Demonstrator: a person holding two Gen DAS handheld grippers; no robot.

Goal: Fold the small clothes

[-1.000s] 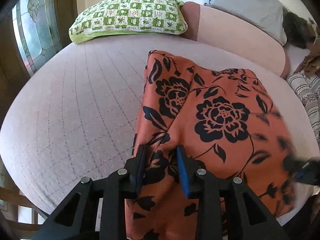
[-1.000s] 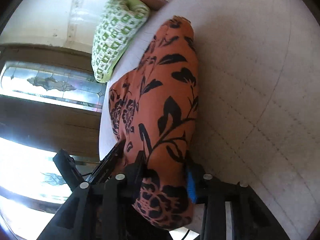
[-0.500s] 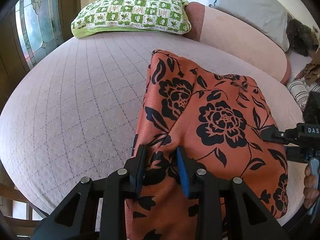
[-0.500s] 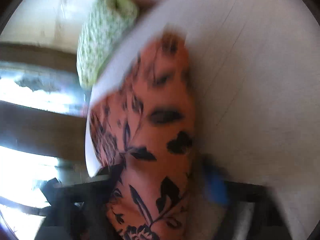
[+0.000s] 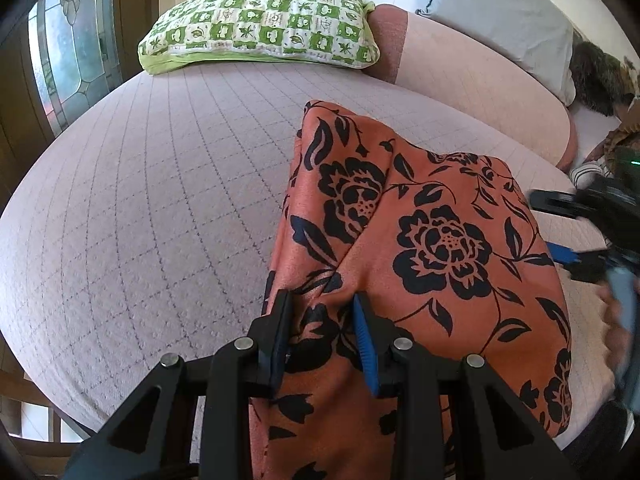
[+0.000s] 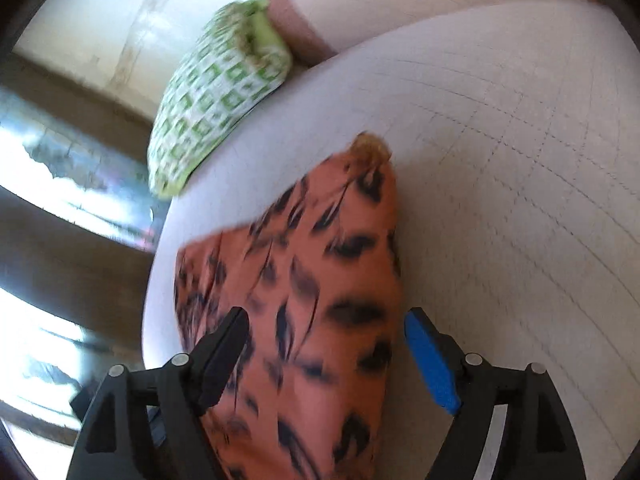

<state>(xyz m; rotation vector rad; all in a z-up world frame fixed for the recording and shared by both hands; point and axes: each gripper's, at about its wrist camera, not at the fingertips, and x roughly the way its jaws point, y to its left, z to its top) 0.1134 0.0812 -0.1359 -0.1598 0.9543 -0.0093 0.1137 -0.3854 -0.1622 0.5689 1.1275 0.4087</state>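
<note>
Quilted bed (image 5: 160,220). Your left tool (image 5: 322,336) pinches the floral garment (image 5: 440,248), anchoring its near edge. Your right tool (image 6: 326,354), jaws just opened wide, grips nothing; cloth lies loose between them.

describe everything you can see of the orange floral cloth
The orange cloth is a thin, slightly shiny fabric printed with black roses and leaves. It lies folded on the pale quilted bed cover, its near end hanging over the edge. The left gripper pinches a bunched fold near that end; the right gripper, jaws just opened, straddles it without pressing.
</note>
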